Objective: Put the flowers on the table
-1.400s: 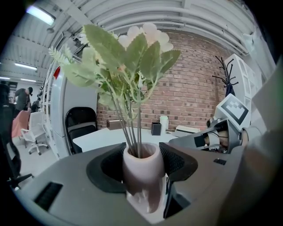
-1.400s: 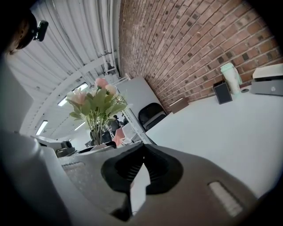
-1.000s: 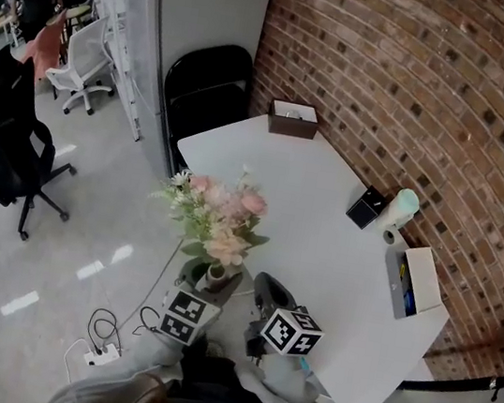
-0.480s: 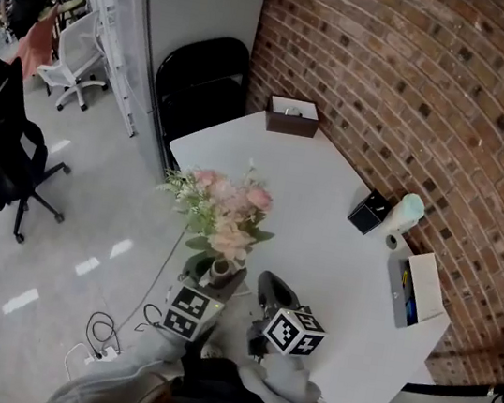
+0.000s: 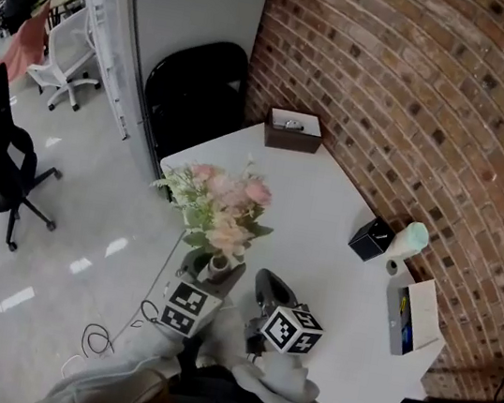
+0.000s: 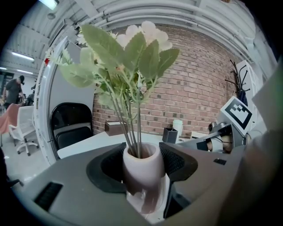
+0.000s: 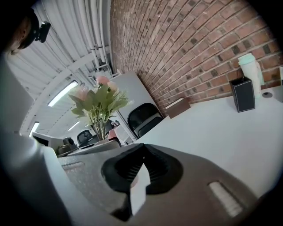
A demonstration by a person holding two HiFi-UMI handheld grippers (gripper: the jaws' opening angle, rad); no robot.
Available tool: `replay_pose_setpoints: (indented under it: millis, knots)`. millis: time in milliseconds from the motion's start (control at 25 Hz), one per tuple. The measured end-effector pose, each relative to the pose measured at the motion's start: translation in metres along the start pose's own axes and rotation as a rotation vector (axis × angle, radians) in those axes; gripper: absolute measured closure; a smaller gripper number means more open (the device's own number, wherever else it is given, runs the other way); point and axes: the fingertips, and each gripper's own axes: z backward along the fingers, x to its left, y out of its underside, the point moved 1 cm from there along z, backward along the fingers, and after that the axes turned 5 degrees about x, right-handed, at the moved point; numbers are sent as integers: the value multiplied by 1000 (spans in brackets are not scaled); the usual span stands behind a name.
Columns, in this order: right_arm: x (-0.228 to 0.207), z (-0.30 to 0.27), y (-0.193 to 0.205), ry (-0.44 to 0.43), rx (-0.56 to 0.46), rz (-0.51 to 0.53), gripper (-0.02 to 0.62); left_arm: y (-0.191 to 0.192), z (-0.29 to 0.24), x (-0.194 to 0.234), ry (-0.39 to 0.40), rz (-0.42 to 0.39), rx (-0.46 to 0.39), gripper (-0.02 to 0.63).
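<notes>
The flowers [image 5: 221,205] are pale pink and cream blooms over broad green leaves, their thin stems gathered in a small pale pink vase [image 6: 142,165]. The left hand-held gripper [image 5: 211,280] clasps that vase by its sides, both jaws pressed to it, at the near left edge of the white worktop [image 5: 325,217]. The right hand-held gripper [image 7: 142,165] is clenched on nothing, low over the worktop just beside the left one. A brick wall [image 5: 420,99] runs along the worktop's far side, a black chair [image 5: 198,92] stands at its far corner, and a brown box [image 5: 293,128] sits there too. The floor [image 5: 65,242] is glossy grey. The bouquet stands upright, long axis vertical, blooms up.
</notes>
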Motion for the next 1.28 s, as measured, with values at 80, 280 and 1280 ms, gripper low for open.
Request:
replay_pose_setpoints:
  millis: [80, 280, 1280]
  knots:
    - [-5, -14, -12, 7, -2, -2, 595, -7, -13, 14, 5, -1, 1, 373]
    - [-18, -45, -38, 34, -5, -12, 595, -24, -48, 46, 29, -7, 10, 373]
    - [-115, -141, -84, 304, -50, -58, 595, -47, -235, 126, 216, -181, -16, 373]
